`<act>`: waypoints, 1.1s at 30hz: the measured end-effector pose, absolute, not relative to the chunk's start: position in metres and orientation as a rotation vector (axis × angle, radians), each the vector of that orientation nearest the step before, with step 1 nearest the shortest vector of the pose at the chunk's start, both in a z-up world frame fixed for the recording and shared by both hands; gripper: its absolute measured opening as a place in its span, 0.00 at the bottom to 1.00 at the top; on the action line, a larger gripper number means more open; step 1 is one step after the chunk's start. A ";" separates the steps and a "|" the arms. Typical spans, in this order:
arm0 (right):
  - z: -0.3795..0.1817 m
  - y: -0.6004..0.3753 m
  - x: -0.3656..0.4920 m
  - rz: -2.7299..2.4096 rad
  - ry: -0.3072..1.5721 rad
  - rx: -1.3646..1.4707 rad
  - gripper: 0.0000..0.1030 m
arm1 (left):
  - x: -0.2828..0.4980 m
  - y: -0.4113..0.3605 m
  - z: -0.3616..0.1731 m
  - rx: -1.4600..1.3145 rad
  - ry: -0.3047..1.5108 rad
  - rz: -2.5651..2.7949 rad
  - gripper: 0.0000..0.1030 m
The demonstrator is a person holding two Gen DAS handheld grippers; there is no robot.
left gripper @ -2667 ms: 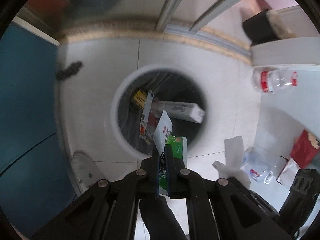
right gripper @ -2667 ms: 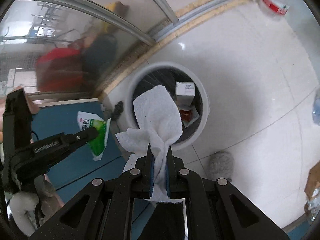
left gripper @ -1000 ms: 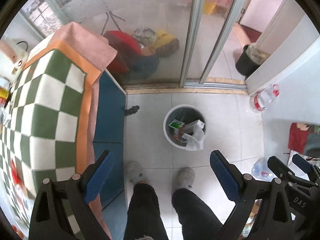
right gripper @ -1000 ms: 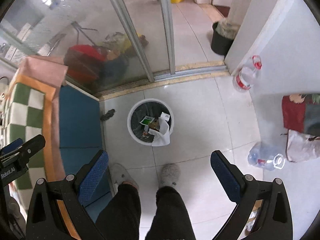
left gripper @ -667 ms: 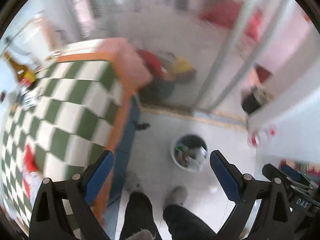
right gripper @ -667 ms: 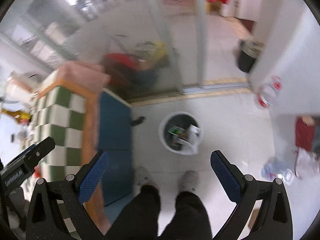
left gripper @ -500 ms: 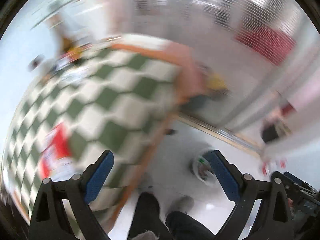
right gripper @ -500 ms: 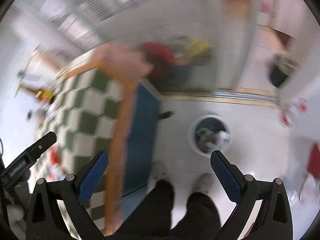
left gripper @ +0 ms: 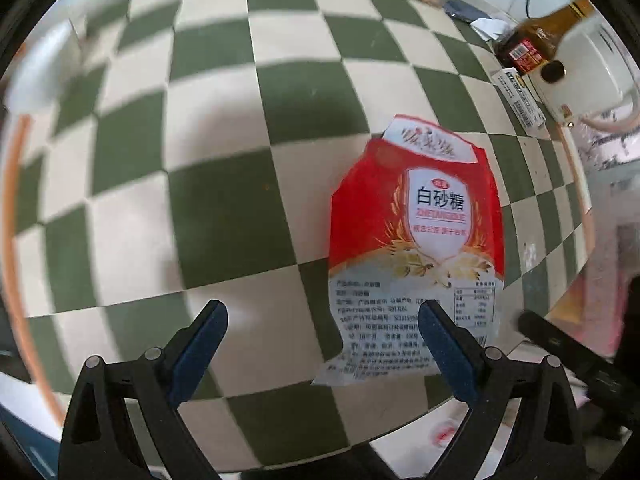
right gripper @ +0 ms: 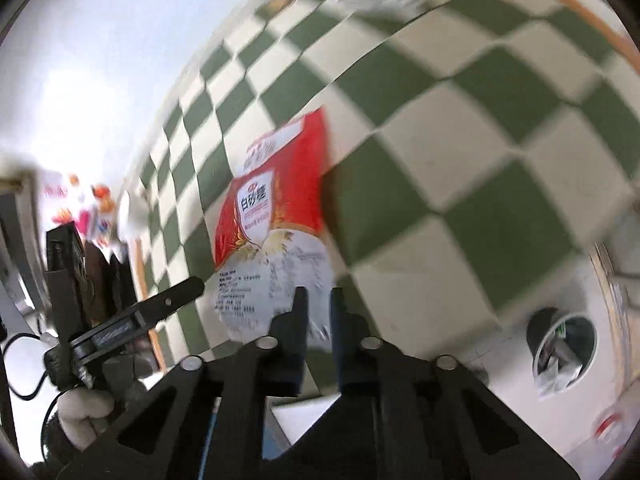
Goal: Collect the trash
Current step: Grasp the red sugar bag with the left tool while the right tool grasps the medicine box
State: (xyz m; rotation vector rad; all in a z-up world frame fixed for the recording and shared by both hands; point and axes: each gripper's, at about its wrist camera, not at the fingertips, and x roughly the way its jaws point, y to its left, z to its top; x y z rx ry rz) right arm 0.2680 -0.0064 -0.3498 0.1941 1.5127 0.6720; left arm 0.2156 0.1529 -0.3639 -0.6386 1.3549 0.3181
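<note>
A flat red-and-white sugar bag (left gripper: 416,240) lies on the green-and-cream checked tablecloth (left gripper: 224,152). My left gripper (left gripper: 322,322) is open just above the table, its right finger over the bag's lower edge. In the right wrist view the same bag (right gripper: 276,216) lies ahead, and my right gripper (right gripper: 318,300) is nearly closed on the bag's near white edge. The left gripper (right gripper: 120,328) shows at the left of that view. The round trash bin (right gripper: 562,344) with rubbish in it stands on the floor at lower right.
A brown sauce bottle (left gripper: 536,40), a white appliance (left gripper: 592,68), a small box (left gripper: 520,96) and papers crowd the table's far right corner. The table's orange-trimmed edge (right gripper: 592,24) runs along the right wrist view. A plastic bottle (right gripper: 608,428) lies on the floor.
Both grippers let go of their trash over the bin, rose open, then swung to the table. The right gripper has now closed to a narrow gap at the sugar bag's edge.
</note>
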 end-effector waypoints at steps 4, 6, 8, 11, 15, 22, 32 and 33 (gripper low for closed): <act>-0.375 0.016 0.278 0.666 1.551 0.126 0.00 | 0.226 0.148 -0.384 -0.685 1.371 0.233 0.94; -0.383 0.019 0.282 0.663 1.568 0.127 0.00 | 0.235 0.138 -0.381 -0.649 1.366 0.196 0.92; -0.390 0.017 0.284 0.670 1.574 0.166 0.00 | 0.244 0.130 -0.380 -0.628 1.369 0.176 0.74; -0.395 0.015 0.287 0.676 1.589 0.223 0.00 | 0.256 0.118 -0.377 -0.530 1.385 0.193 0.49; -0.394 0.010 0.292 0.654 1.602 0.236 0.00 | 0.262 0.126 -0.362 -0.469 1.352 0.232 0.09; -0.356 0.000 0.338 0.571 1.519 0.214 0.34 | 0.289 0.144 -0.309 -0.401 1.192 0.317 0.07; -0.314 0.044 0.481 0.399 1.309 -0.254 0.94 | 0.385 0.204 -0.292 -0.108 1.065 0.555 0.07; -0.319 0.057 0.497 0.398 1.309 -0.322 0.94 | 0.393 0.207 -0.295 -0.109 1.065 0.558 0.07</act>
